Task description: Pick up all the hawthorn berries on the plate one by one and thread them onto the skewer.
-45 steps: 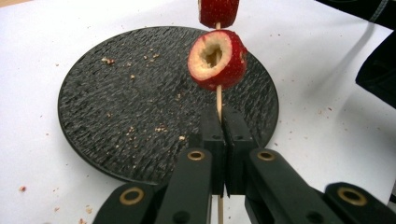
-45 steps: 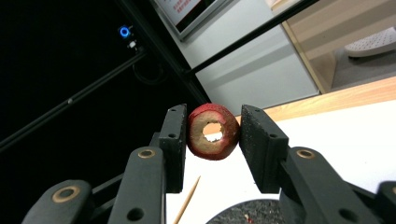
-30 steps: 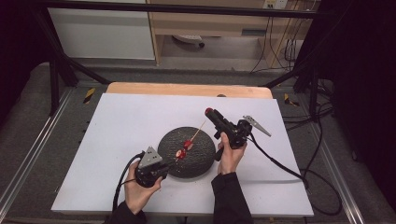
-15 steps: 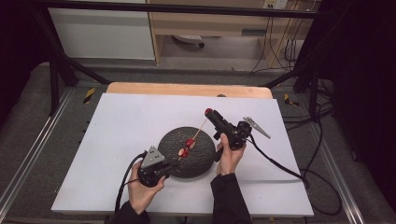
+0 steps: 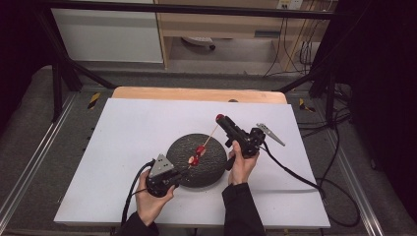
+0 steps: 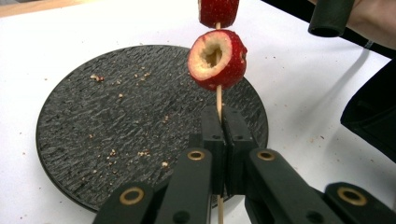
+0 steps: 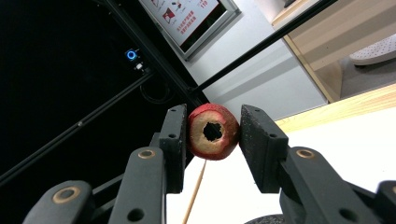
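my left hand-held gripper [image 6: 219, 140] has its jaws pressed together on the lower end of a thin wooden skewer [image 6: 218, 100], just over the near edge of the black slate plate [image 6: 116, 135]. the skewer slants up across the plate toward the right hand-held gripper [image 5: 221, 119]. two red hollowed fruit pieces sit on it: one [image 6: 217, 59] close above my left jaws, another [image 6: 218, 11] just beyond. my right jaws are clamped on a third cored fruit piece [image 7: 212, 131], the skewer's tip just beneath it. the plate rests on the white counter [image 5: 123, 128], crumbs scattered over it.
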`<state>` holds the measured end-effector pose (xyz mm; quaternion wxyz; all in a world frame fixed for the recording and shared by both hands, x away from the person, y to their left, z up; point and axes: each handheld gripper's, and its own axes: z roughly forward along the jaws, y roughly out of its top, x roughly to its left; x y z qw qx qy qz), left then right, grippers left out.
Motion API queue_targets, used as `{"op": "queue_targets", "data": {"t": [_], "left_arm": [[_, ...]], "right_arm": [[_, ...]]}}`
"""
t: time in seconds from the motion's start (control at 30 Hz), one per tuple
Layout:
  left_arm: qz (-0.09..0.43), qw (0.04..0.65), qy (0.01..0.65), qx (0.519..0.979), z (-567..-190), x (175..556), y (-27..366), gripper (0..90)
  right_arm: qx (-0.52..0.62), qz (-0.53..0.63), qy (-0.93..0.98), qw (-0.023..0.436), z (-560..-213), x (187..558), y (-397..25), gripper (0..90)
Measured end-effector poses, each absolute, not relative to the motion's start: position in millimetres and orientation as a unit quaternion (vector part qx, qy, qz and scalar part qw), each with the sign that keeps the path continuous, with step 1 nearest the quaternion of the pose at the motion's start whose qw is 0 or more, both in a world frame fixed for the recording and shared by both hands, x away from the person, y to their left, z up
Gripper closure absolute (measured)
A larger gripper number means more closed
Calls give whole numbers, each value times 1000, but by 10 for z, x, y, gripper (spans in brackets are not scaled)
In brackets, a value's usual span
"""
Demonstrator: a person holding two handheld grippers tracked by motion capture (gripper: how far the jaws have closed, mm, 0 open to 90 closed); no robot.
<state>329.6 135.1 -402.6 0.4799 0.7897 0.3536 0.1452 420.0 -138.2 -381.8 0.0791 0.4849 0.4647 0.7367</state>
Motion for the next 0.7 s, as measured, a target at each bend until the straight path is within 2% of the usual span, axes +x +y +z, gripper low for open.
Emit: {"op": "queue_targets", "data": {"t": [0.7], "left_arm": [[151, 493, 370, 773, -3983, 3335, 1211, 886]], "right_arm": [[485, 741, 459, 70, -3880, 4172, -1332, 629]]}}
